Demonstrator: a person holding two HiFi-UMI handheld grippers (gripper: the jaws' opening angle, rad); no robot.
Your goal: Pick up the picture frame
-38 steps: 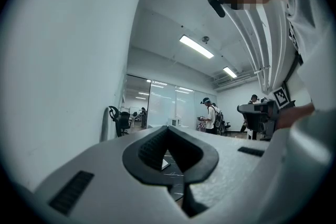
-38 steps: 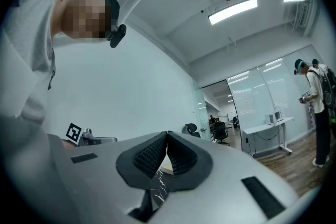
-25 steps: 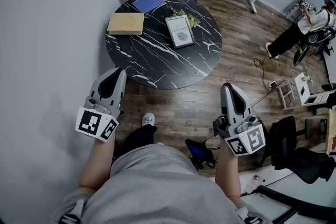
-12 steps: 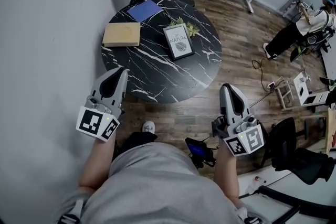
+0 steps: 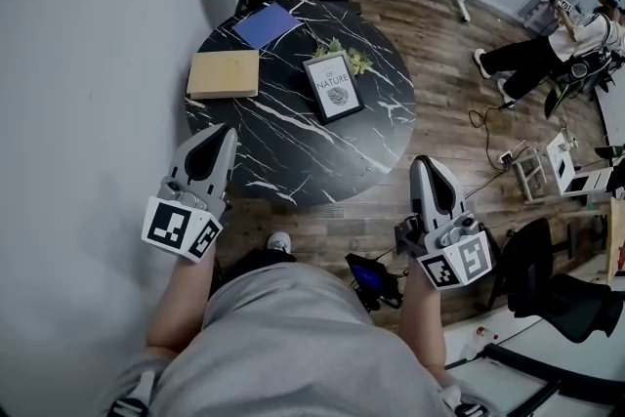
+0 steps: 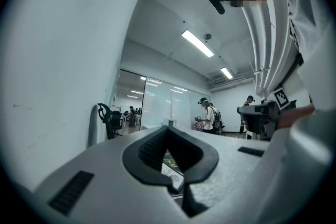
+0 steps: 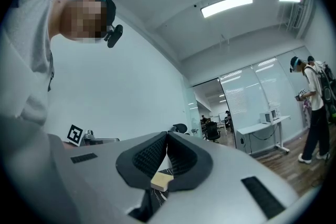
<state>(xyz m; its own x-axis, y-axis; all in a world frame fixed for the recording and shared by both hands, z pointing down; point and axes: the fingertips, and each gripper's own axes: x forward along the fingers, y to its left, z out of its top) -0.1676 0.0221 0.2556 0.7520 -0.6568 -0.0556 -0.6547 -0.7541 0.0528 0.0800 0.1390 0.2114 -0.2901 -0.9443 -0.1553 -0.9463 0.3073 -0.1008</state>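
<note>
On the round marbled black table sits the rectangular picture frame; left tool and right tool clenched

Your head camera looks steeply down from well above the round table, with your left gripper and right gripper low in its frame. Each gripper camera sits close behind its own fingers and looks roughly level across that table. The left catches the picture frame, the right the tan book, and your head view shows both
</note>
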